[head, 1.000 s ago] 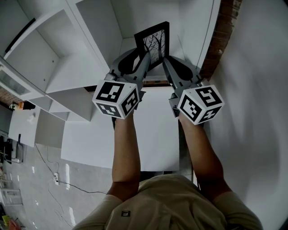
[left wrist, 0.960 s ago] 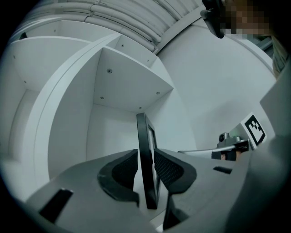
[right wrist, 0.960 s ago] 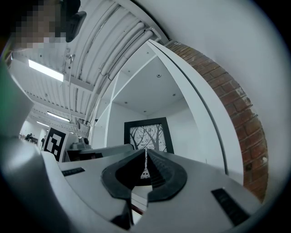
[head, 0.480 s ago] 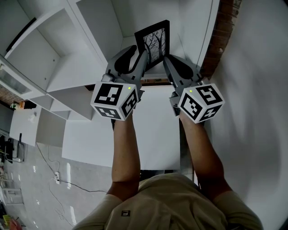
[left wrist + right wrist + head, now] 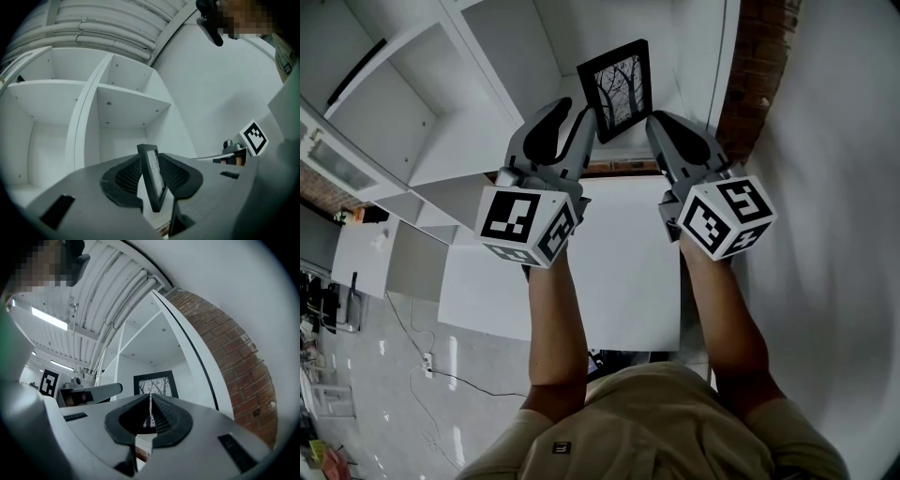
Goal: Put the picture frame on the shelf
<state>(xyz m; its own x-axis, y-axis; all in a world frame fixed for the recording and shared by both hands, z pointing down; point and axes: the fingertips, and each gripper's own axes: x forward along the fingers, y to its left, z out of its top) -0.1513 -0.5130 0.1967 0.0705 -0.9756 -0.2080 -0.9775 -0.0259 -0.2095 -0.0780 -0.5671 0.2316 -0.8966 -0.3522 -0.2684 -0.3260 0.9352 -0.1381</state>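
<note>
Two-handed, reaches up toward a white shelf unit (image 5: 478, 122) set against a brick wall (image 5: 759, 84). Points the left gripper (image 5: 579, 117) at the left edge of the picture frame (image 5: 617, 89) and the right gripper (image 5: 654, 119) at its lower right corner. Shows, in the left gripper view, the black frame edge-on between that gripper's ribbed pads (image 5: 127, 174), jaws standing apart and just now opening, a sliver of white visible between frame and right-hand pad, no clear press from either side. Shows, in the right gripper view, the other jaws drawn almost together, only a thin slit showing, nothing caught in it, and the frame face-on farther off, past the tips. Finds the frame upright inside the compartment at the right end of the unit, just beside the white side panel next to the brick, a print of bare trees facing outward; cannot tell whether its lower edge sits on the board, with that edge partly hidden behind both gripper tips. Carries a left marker cube (image 5: 525, 225) at the rear of one tool and a right marker cube (image 5: 727, 216) at the rear of the other, bare forearms running down from both to a beige shirt (image 5: 656, 422). Takes in, below the grippers, a plain white panel (image 5: 628, 272), and at lower left in the head view a glossy grey floor (image 5: 375, 412).
</note>
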